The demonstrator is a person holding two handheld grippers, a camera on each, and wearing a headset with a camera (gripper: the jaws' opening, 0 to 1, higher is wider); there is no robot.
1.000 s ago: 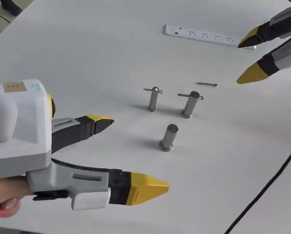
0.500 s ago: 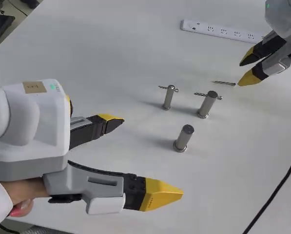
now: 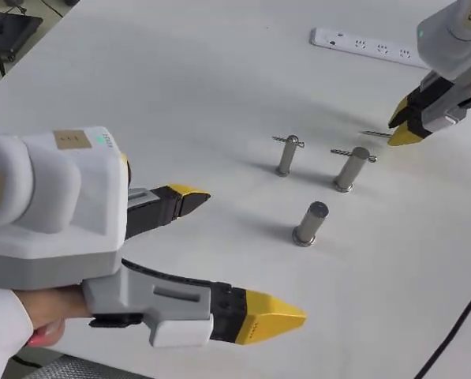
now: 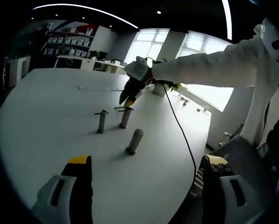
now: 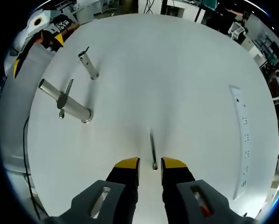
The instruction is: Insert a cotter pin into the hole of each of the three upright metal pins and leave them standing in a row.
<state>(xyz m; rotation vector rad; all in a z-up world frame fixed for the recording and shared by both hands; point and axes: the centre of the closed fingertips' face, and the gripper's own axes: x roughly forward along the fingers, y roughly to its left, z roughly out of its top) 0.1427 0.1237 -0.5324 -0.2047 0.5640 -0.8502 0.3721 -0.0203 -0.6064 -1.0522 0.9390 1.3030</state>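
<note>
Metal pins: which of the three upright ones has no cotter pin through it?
The front metal pin, standing alone nearest the head camera, has a bare top. The back-left pin and back-right pin each carry a cotter pin crosswise near the top.

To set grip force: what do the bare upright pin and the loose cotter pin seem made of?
Bare upright pin: likely steel, smooth silvery grey, soft sheen along its side. Loose cotter pin: thin dark-grey metal wire, apparently; finish too small to judge.
</note>
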